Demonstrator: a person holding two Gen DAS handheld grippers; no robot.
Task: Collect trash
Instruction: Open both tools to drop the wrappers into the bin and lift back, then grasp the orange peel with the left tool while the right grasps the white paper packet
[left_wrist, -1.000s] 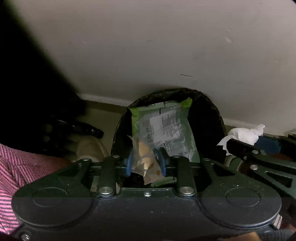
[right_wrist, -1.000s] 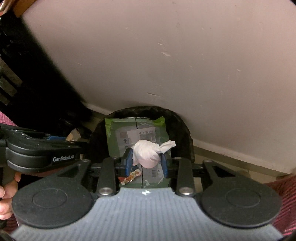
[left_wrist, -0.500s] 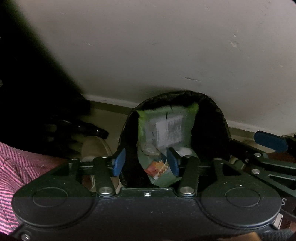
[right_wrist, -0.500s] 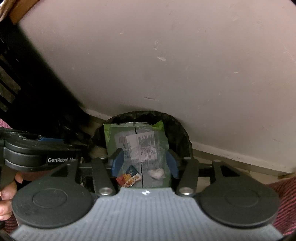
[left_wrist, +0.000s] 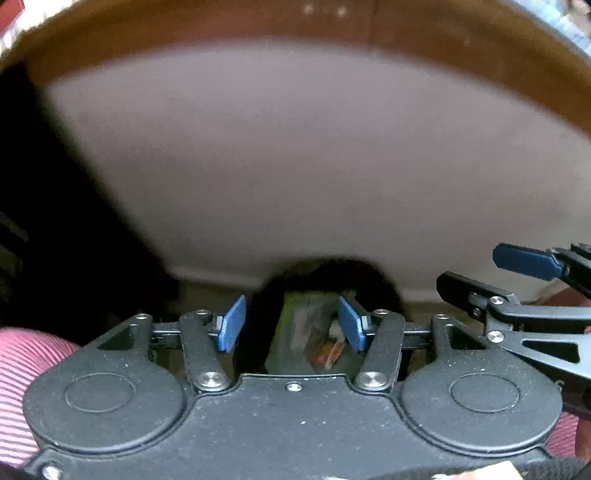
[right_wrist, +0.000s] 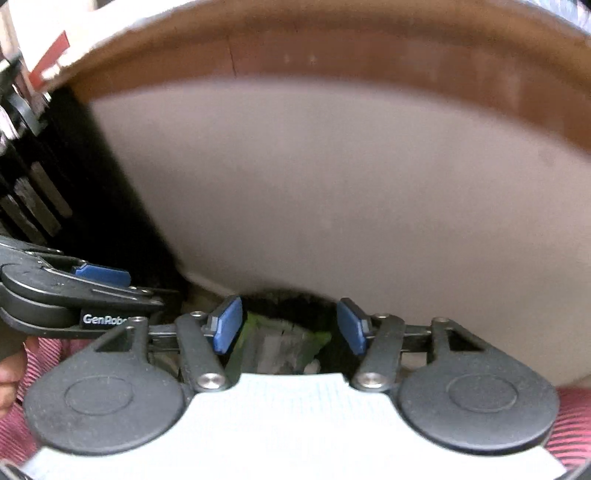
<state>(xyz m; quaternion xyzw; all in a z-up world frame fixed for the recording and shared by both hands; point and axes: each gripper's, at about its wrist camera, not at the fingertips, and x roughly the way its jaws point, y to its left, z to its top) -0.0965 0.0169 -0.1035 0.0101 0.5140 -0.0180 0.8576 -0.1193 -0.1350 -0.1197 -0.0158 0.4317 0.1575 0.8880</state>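
The trash is found inside the bin (left_wrist: 384, 280), a dark, black-lined container standing on the floor against the pale wall (left_wrist: 295, 166). A green wrapper (left_wrist: 295, 332) is seen propped upright in it, with a small orange-red scrap (left_wrist: 327, 352) and a bit of white tissue (left_wrist: 334, 328) lying at its foot; in the right wrist view the same wrapper (right_wrist: 277, 343) is seen below the pads, with a white scrap (right_wrist: 312, 365) beside it, though the blur makes the smaller pieces hard to tell apart. Nothing is carried by either tool. The left gripper (left_wrist: 291, 326) is held above the bin with its blue pads spread and its jaws opening, and only the bin's contents far below are framed between them, not gripped. The right gripper (right_wrist: 290, 325) is likewise held over the bin, its jaws opening, with no item pressed between the pads. Each tool is caught at the edge of the other's view, so the two are held side by side above the bin. The drop-off for these pieces may therefore be judged as done: what was to be thrown away lies in the bin and both tools are free. Whether more rubbish is left to be gathered cannot be told, since only the wall, a brown wooden edge (left_wrist: 295, 26) above it, a dark piece of furniture (right_wrist: 33, 199) at the left and striped pink fabric (left_wrist: 18, 369) at the lower edges are shown. A further round of picking would be called for only if litter lies outside these views.
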